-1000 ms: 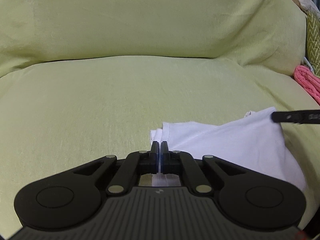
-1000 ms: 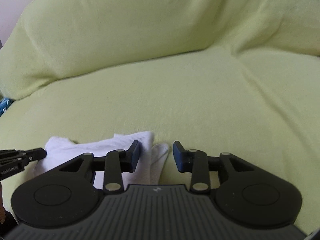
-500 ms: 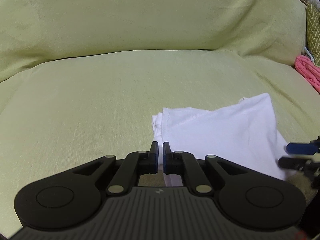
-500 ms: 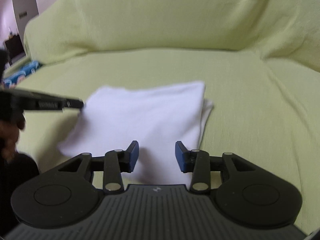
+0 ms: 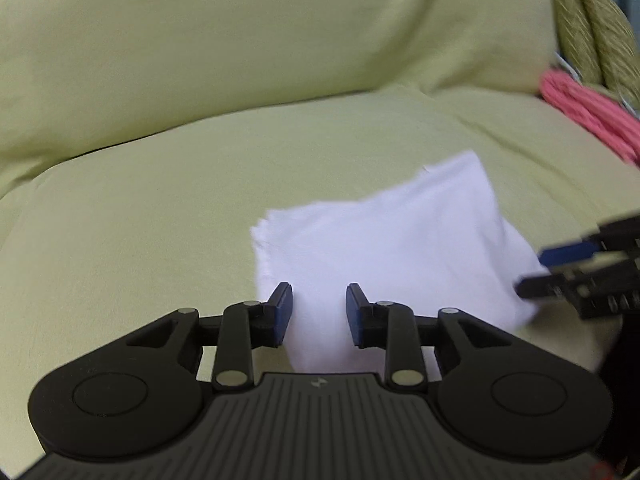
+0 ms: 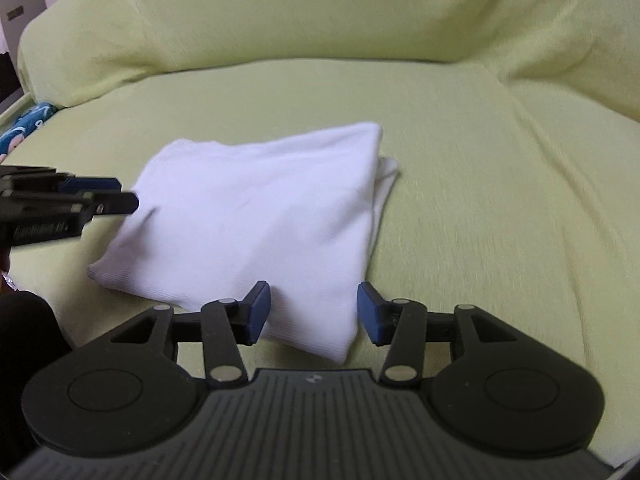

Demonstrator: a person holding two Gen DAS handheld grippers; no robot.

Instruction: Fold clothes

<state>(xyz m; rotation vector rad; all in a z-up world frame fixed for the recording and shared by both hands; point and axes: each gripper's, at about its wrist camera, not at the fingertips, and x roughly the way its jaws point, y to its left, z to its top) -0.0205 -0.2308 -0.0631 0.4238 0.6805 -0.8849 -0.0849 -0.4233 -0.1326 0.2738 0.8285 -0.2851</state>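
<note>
- two grippers hang over a green-covered sofa (image 6: 460,128), both empty.
- one white folded cloth (image 6: 260,216) lies flat on the seat cushion, a rough square with a second layer peeking out along its 3 o'clock edge in the right wrist view.
- left gripper (image 5: 319,312): its blue-padded fingers (image 5: 282,310) stand apart with nothing between them, over the cloth's near edge at 6 o'clock in its own view.
- right gripper (image 6: 313,310): fingers (image 6: 258,308) spread wide, holding nothing, above the near corner of the cloth at 6 o'clock in its own view.
- in the right wrist view the left gripper (image 6: 124,194) comes in from 9 o'clock, its tips just beside the cloth's left corner; touching or not, cannot tell.
- in the left wrist view the right gripper (image 5: 536,268) comes in from 3 o'clock, blurred, its tips at the cloth's right corner.
- a pink knitted item (image 5: 588,116) lies on the sofa at 2 o'clock in the left wrist view, well apart from the cloth.
- a blue patterned fabric (image 6: 24,124) shows at 9 o'clock, at the sofa's edge, in the right wrist view.
</note>
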